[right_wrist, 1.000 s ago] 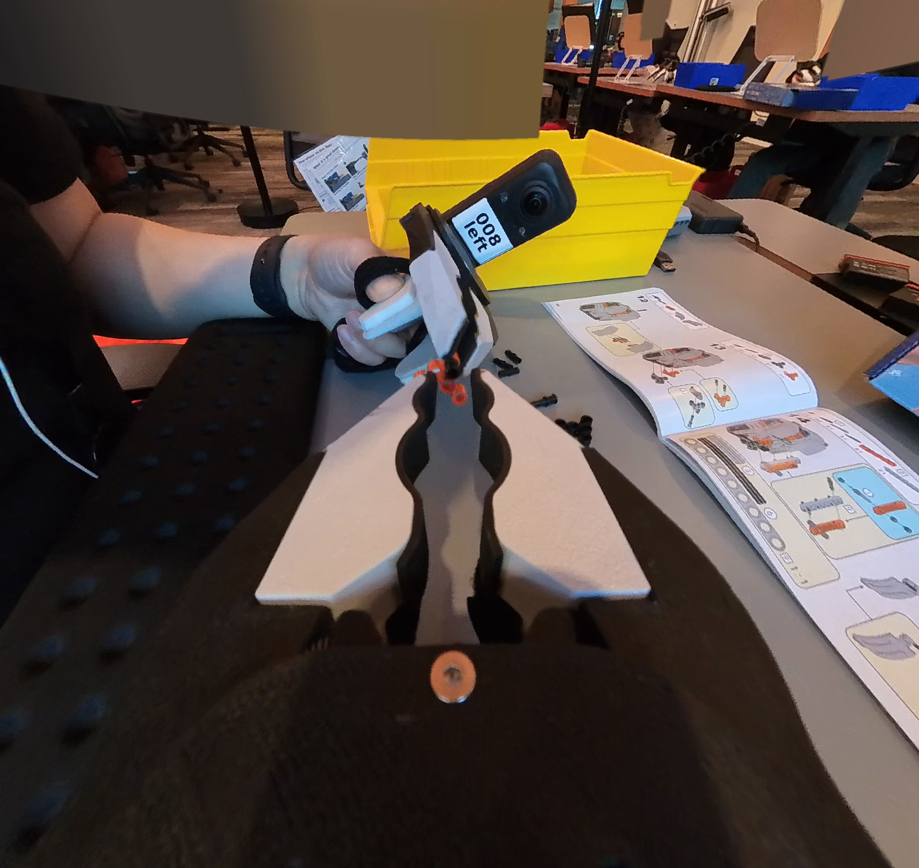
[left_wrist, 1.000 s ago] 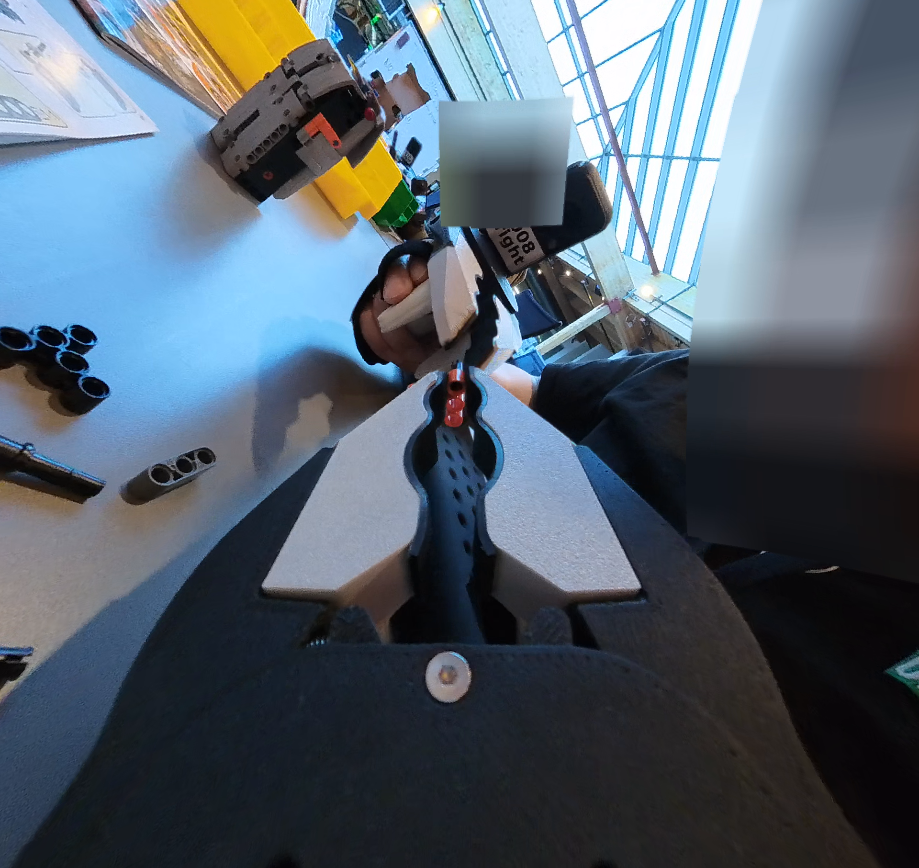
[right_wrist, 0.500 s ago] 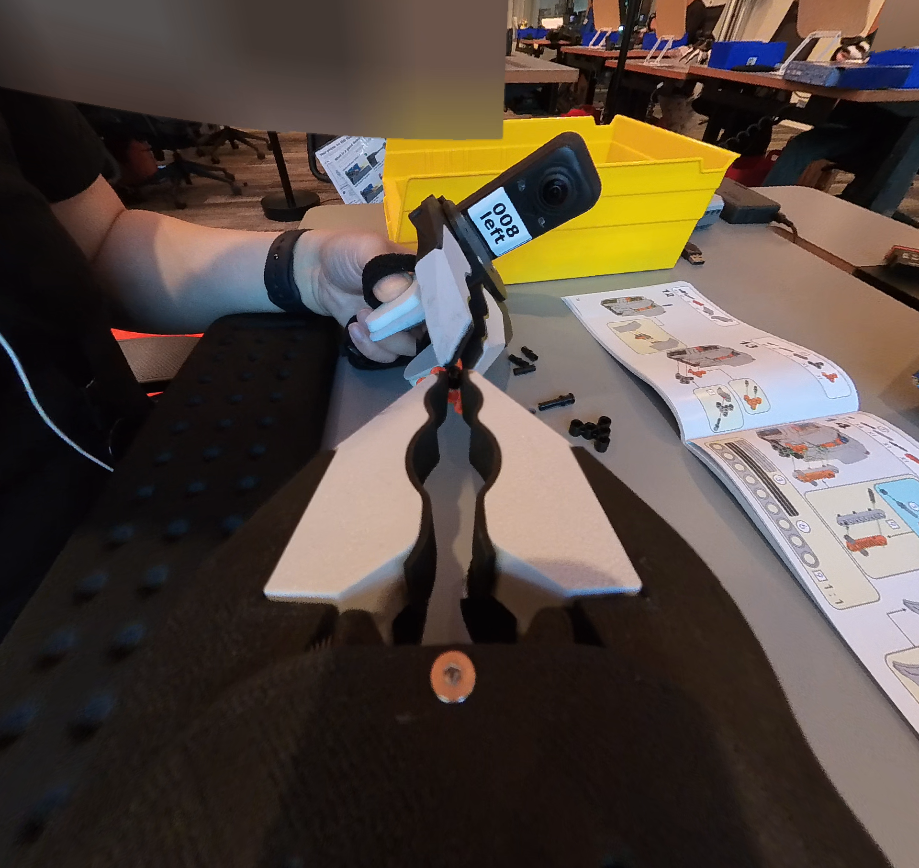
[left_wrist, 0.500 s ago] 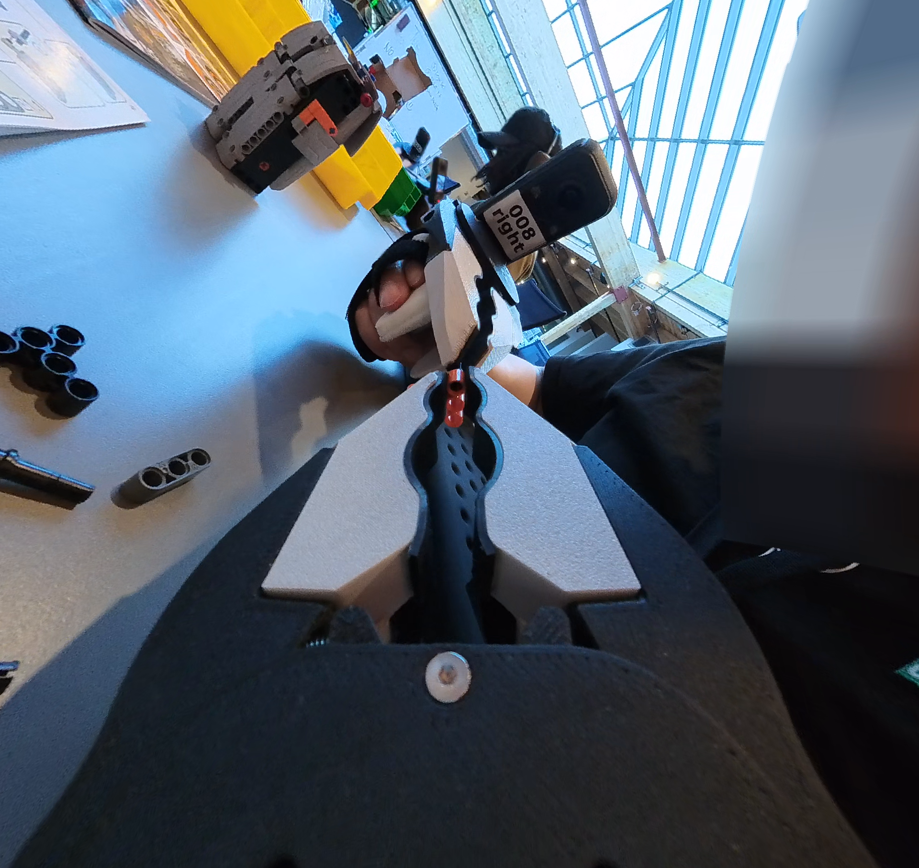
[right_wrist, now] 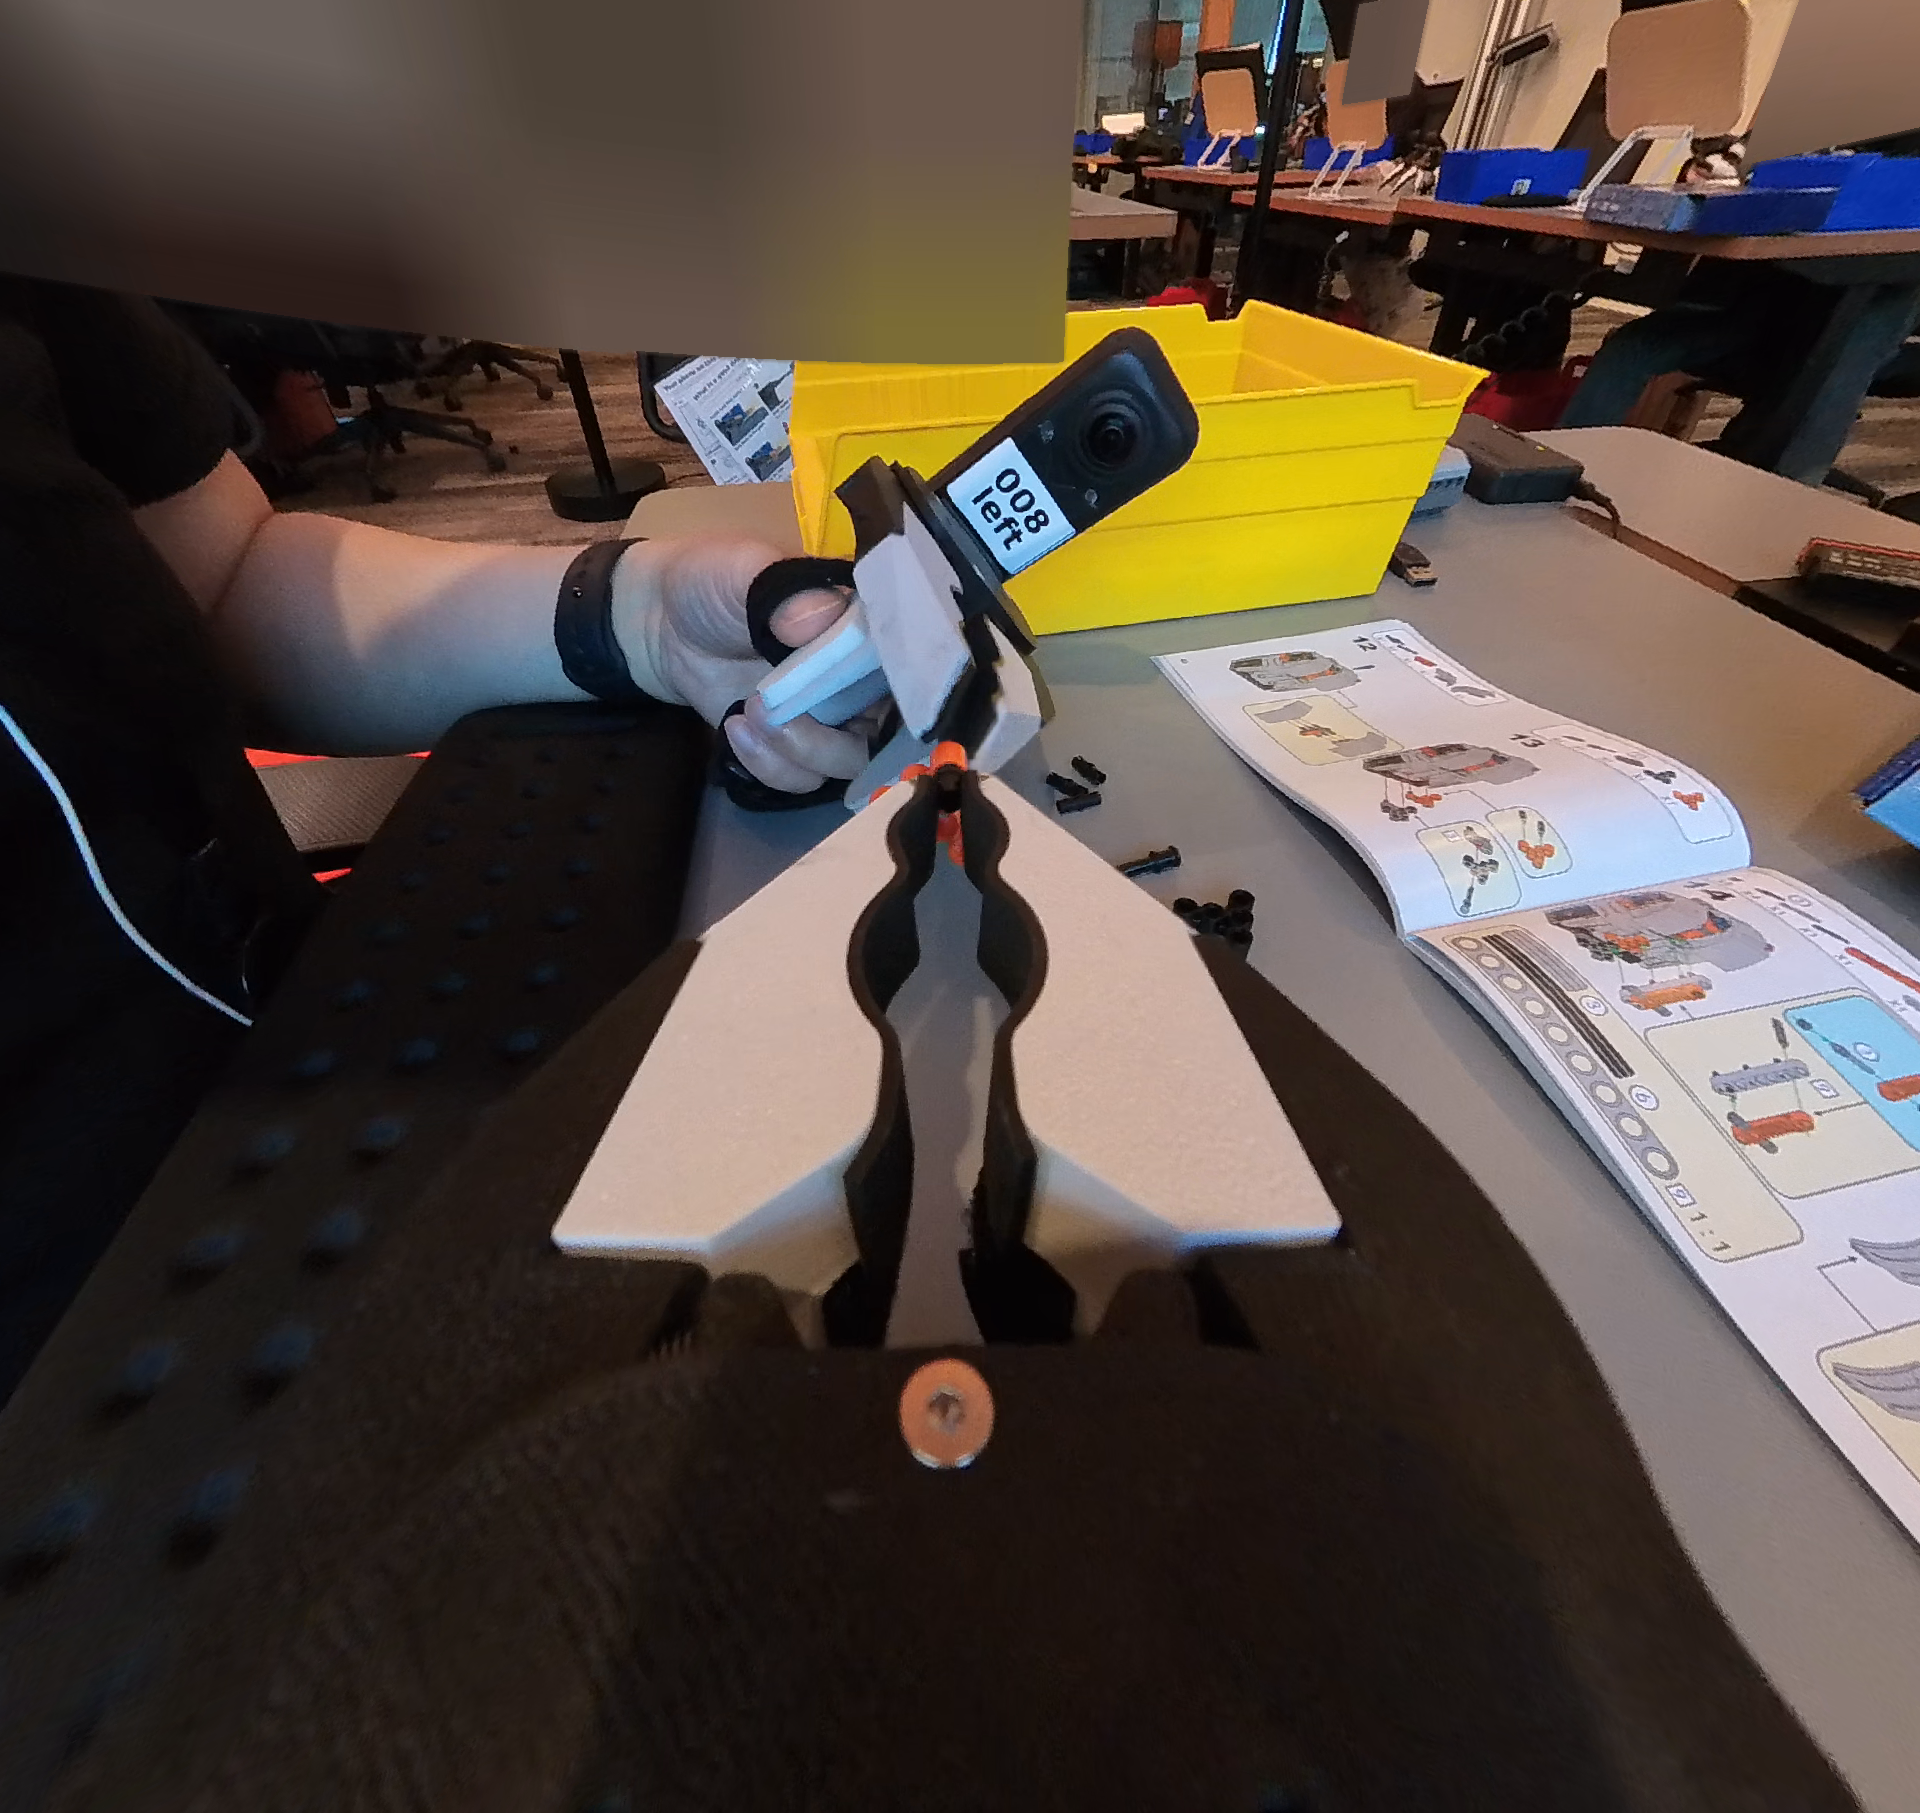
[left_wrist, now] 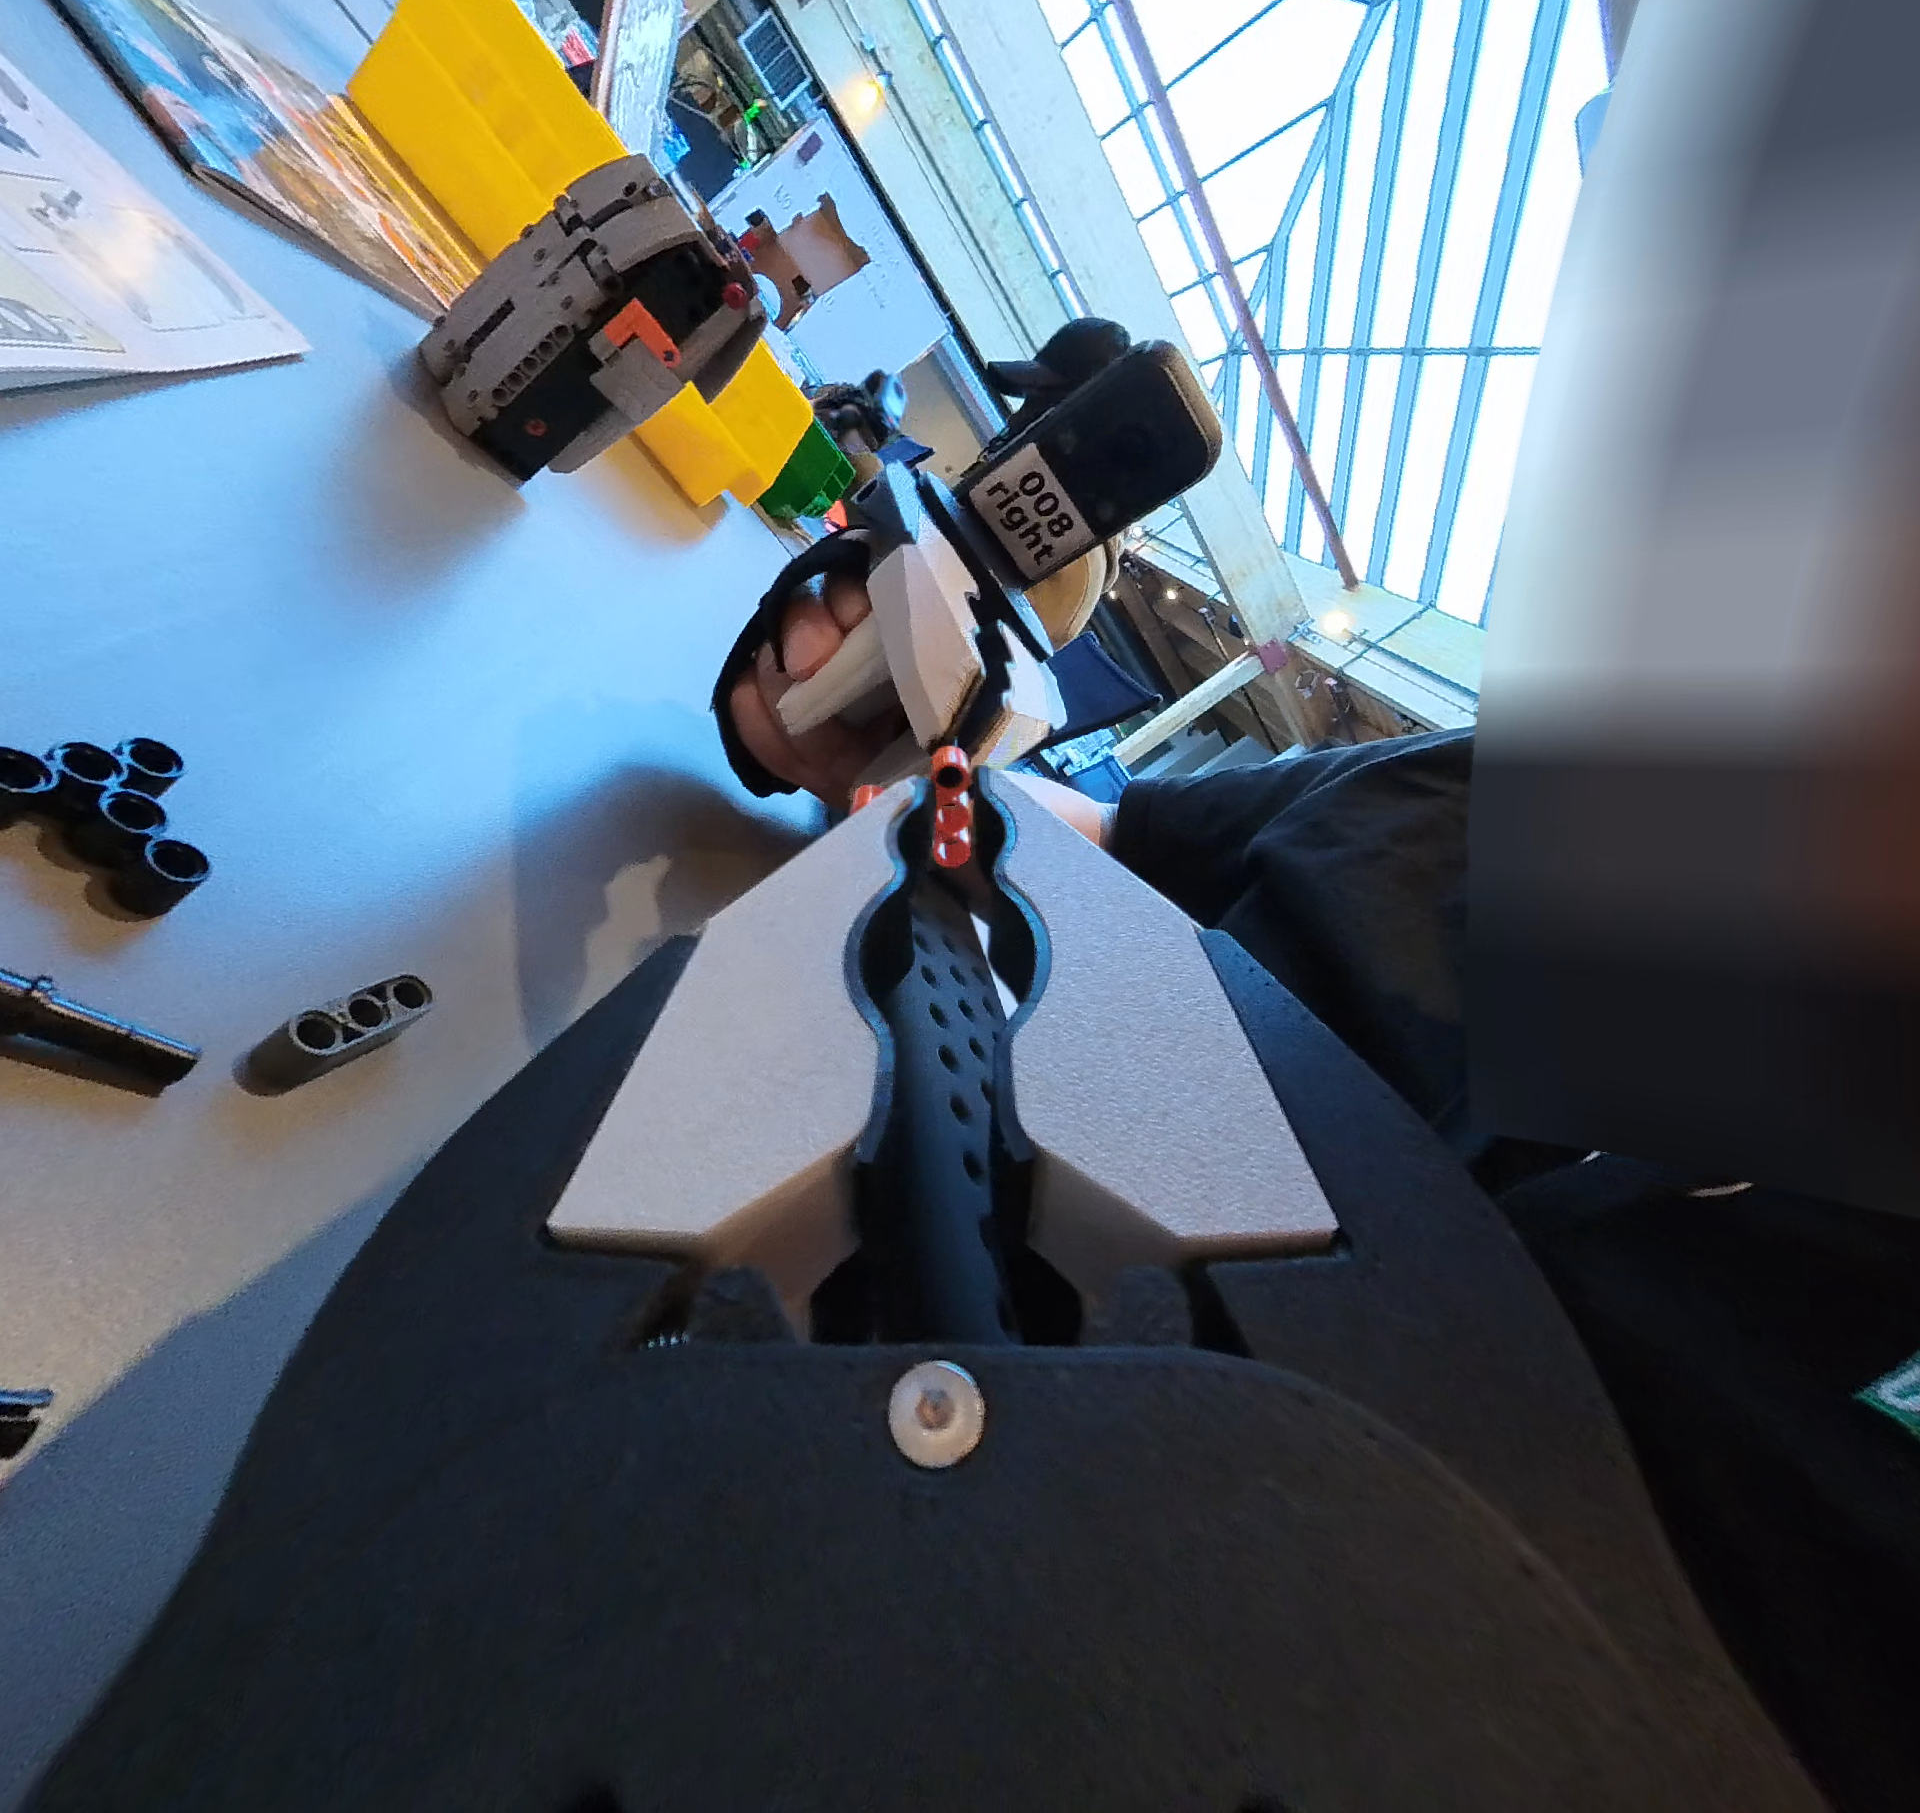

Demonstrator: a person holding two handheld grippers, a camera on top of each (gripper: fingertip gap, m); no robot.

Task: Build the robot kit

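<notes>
— What can't you make out at the tips?

— The orange piece [left_wrist: 950, 807] is tiny. The left gripper [left_wrist: 948, 802] jaws cover its sides, and the right gripper [right_wrist: 940, 789] meets it at the same spot, so which one clamps it is unclear.

— And around the table [left_wrist: 312, 620]?

— The instruction booklet [right_wrist: 1621, 942] is cut off by the right edge in the right wrist view. The black pin [left_wrist: 94, 1036] runs off the left edge in the left wrist view. The grey brick assembly [left_wrist: 592, 350] hides part of the yellow bin [left_wrist: 488, 111] behind it.

— The small black parts [right_wrist: 1216, 916]?

— Too small to tell apart.
</notes>
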